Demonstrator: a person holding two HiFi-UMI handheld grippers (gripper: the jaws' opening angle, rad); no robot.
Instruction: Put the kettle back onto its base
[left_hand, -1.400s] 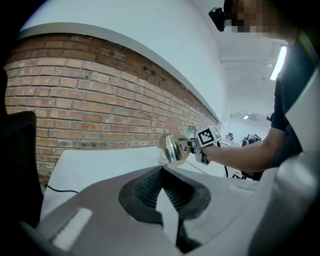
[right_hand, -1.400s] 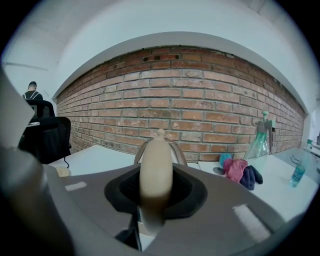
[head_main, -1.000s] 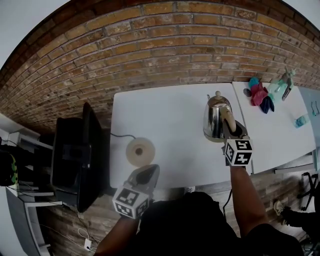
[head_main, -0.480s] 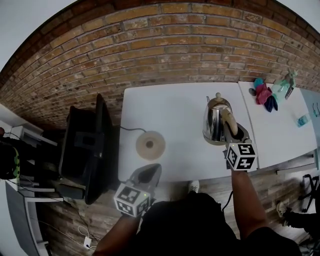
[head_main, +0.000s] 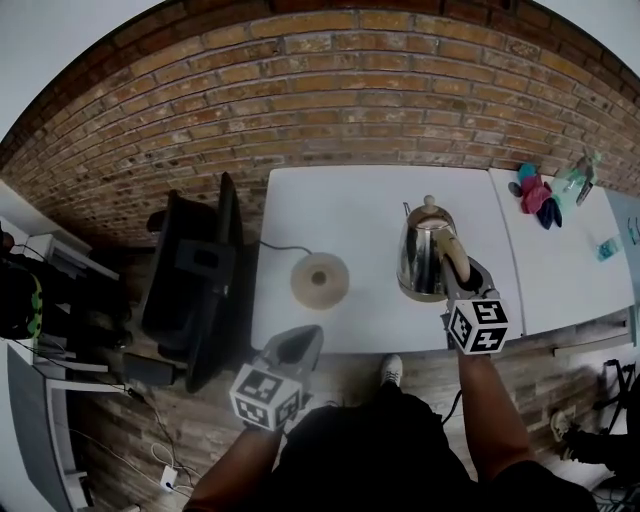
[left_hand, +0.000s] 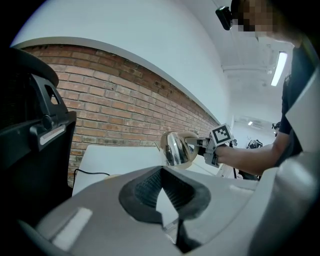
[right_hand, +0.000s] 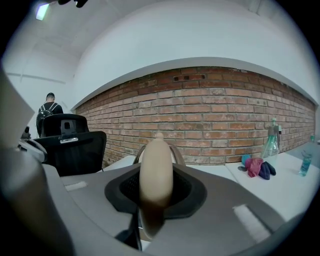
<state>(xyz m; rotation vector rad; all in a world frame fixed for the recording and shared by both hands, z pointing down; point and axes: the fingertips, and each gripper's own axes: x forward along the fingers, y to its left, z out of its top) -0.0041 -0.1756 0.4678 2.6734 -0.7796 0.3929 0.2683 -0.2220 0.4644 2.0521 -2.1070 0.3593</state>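
Observation:
A shiny steel kettle (head_main: 422, 250) with a beige handle (head_main: 455, 258) hangs just above the white table (head_main: 350, 205), right of centre. My right gripper (head_main: 460, 272) is shut on that handle (right_hand: 156, 170), which fills the gap between its jaws. The round beige base (head_main: 320, 280) lies flat on the table to the kettle's left, with a clear gap between them. A black cord (head_main: 275, 248) runs off its left side. My left gripper (head_main: 292, 348) is shut and holds nothing, below the table's front edge. In the left gripper view the kettle (left_hand: 176, 148) is ahead of it.
A black office chair (head_main: 195, 285) stands against the table's left end. A second white table (head_main: 560, 270) adjoins on the right, with coloured cloths (head_main: 535, 190), a spray bottle (head_main: 578, 172) and a small bottle (head_main: 605, 248). A brick wall (head_main: 350, 90) runs behind both.
The kettle in my right gripper has moved left across the table, closer to the base. The head view has shifted, so everything sits further right. The left gripper has stayed put.

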